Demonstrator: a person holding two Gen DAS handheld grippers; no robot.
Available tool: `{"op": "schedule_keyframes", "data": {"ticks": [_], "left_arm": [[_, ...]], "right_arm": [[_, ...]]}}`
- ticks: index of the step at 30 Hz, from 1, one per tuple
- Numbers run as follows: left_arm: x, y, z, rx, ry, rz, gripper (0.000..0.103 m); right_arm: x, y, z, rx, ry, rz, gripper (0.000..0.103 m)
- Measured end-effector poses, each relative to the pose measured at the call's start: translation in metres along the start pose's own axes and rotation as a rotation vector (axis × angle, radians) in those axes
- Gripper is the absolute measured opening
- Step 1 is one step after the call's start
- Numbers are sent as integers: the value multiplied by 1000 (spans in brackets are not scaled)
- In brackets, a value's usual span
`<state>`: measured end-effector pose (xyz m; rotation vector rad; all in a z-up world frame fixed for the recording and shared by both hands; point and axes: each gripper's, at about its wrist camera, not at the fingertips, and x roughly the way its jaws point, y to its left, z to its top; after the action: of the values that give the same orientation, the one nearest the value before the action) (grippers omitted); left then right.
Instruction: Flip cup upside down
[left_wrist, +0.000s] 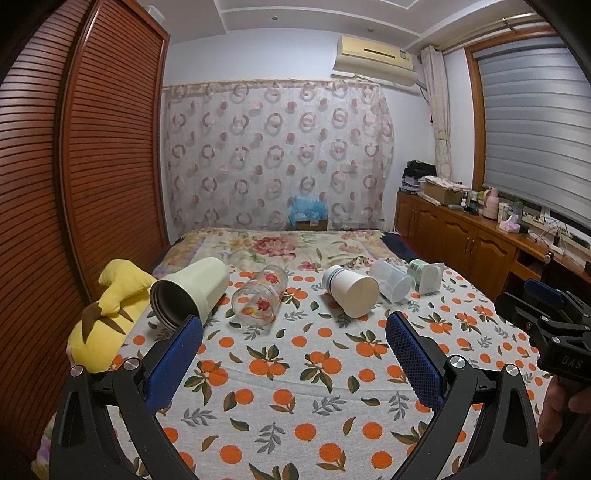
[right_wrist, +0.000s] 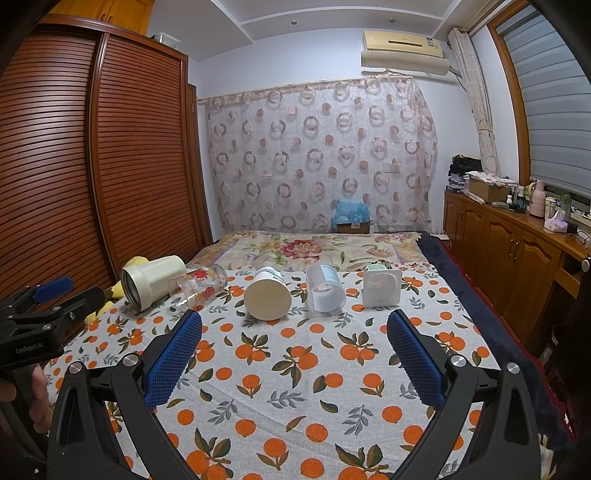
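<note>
On the bed (left_wrist: 295, 387), five cups lie tipped on their sides in a row, mouths mostly toward the cameras, so any can be gripped and turned over. The left gripper (left_wrist: 293, 345) and right gripper (right_wrist: 294, 343) hover short of them, jaws spread, empty.

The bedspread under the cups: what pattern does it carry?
Oranges with green and grey leaves on white bedspread; the right wrist view shows it best.
</note>
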<state>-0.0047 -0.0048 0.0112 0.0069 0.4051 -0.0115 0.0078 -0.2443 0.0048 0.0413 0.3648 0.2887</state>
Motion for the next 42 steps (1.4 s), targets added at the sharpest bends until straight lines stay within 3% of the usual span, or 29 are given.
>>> {"op": "schedule_keyframes", "data": {"ticks": [22, 32, 42], "left_arm": [[-4, -2, 9, -5, 12, -3, 95], [31, 1, 0, 11, 66, -38, 95], [53, 0, 7, 14, 52, -56, 95]], "right_arm": [[0, 1, 2, -1, 4, -3, 101], [23, -14, 0, -13, 34, -29, 101], [40, -19, 10, -39, 30, -45, 101]]}}
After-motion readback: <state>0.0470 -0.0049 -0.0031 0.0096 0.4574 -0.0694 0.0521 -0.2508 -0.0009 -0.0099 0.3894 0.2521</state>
